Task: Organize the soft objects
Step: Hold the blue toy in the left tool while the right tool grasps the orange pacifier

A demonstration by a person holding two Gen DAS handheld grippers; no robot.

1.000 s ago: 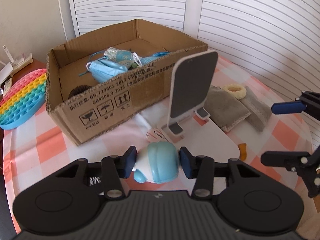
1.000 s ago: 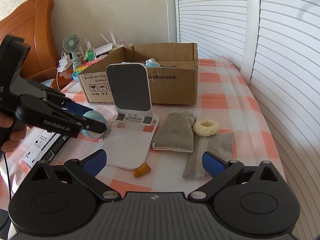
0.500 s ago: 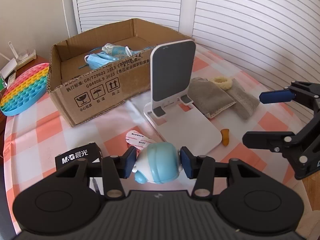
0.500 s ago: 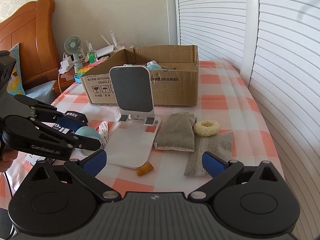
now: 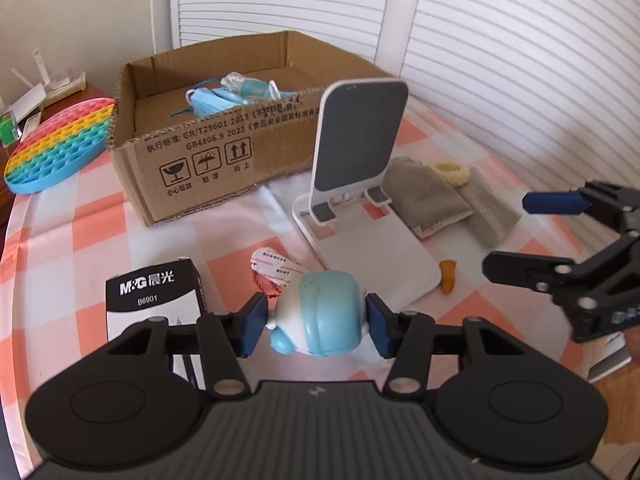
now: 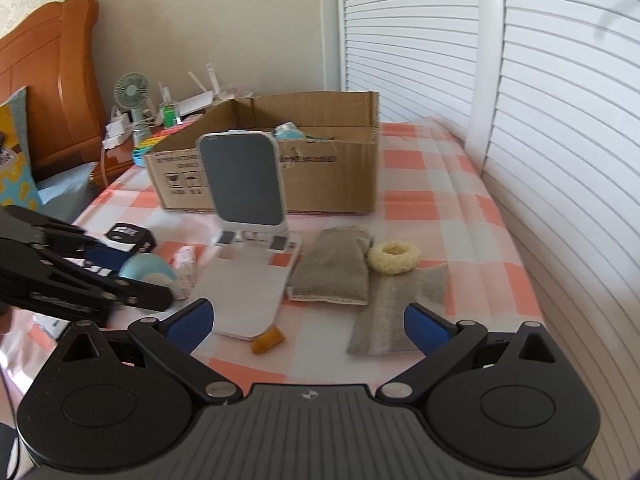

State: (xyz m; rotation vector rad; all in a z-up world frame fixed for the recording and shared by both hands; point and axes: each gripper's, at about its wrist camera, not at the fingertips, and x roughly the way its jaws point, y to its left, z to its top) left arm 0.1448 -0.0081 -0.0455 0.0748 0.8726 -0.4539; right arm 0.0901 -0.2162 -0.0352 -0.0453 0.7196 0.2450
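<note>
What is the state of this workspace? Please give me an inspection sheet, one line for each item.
surface: checked tablecloth, orange and white, lying flat.
job's things: cardboard box open, face masks inside; grey cloths beside the phone stand, cream scrunchie on them; blue and white soft toy between the left pads.
clutter: phone stand upright; black M&G box; rainbow pop toy; printed packet; small orange piece.
grippers: left gripper has just been opening, pads seem to touch the toy; right gripper open, empty.
cables: thin dark cord at the picture's left edge.
surroundings: louvred doors, wooden headboard, small fan.
</note>
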